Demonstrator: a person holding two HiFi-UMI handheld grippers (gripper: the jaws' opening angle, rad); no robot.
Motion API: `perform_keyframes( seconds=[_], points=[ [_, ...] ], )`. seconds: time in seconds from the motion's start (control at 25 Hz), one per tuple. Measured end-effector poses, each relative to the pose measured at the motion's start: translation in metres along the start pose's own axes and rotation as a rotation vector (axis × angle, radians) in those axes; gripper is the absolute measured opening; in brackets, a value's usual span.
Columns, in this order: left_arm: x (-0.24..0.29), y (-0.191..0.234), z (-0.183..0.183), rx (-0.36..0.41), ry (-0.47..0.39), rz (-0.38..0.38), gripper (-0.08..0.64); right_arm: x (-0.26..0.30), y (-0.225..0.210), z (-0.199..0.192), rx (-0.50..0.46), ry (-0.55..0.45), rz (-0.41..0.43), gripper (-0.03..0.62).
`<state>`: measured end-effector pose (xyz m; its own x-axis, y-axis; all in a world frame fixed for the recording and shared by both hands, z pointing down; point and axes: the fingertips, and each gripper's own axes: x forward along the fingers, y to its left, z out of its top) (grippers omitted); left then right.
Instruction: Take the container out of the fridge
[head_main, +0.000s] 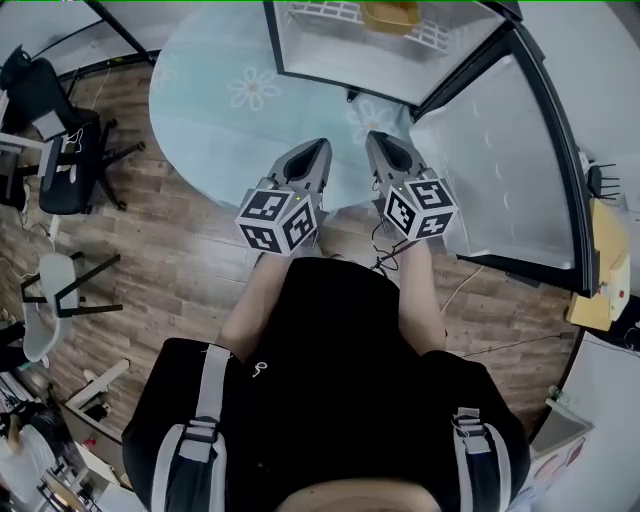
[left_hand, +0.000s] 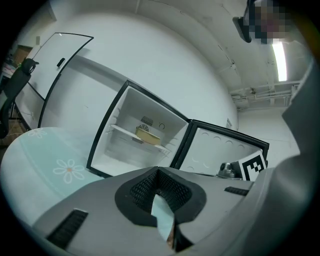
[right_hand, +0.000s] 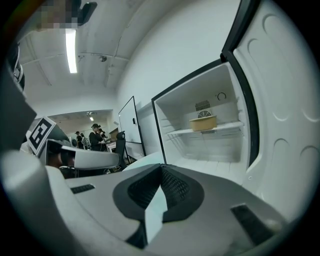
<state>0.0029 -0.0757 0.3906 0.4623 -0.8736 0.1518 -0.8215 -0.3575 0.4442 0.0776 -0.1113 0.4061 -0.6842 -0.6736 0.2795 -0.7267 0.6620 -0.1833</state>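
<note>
Currently, the left gripper (head_main: 322, 145) and the right gripper (head_main: 375, 138) are being held side by side and aimed at the open fridge (left_hand: 107, 131). The jaws of each are lying together with nothing between them. The container (right_hand: 203, 122) is sitting on the wire shelf (right_hand: 227, 129) inside the fridge, well ahead of both grippers and above the line of their jaws. The door (head_main: 500, 170) is standing swung wide, just to the right of the right gripper.

The reach into the fridge is judged to be the step in hand. For it to be done well, the jaws should be opened before the shelf is reached, and wider than the wall being gripped. The approach is best made level with the shelf and clear of the door. A slight lift before the pull is being advised, so that the wire front edge is not caught.

The container is standing upright, top facing up. Its long axis appears to be running side to side along the shelf, across the aim of the 2 grippers, with 1 long wall facing them. Whether a lid is on cannot be told.
</note>
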Motion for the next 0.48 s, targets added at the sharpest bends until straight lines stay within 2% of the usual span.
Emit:
perform_keyframes(
  seconds=[0.2, 0.48],
  points=[
    [0.03, 0.019, 0.034, 0.028, -0.019, -0.047, 0.0, 0.039, -0.011, 0.022, -0.001, -0.021, -0.015, 0.008],
    [0.063, 0.056, 0.052, 0.024, 0.012, -0.099, 0.0, 0.086, -0.025, 0.032, 0.014, -0.019, -0.058, 0.008]
  ],
)
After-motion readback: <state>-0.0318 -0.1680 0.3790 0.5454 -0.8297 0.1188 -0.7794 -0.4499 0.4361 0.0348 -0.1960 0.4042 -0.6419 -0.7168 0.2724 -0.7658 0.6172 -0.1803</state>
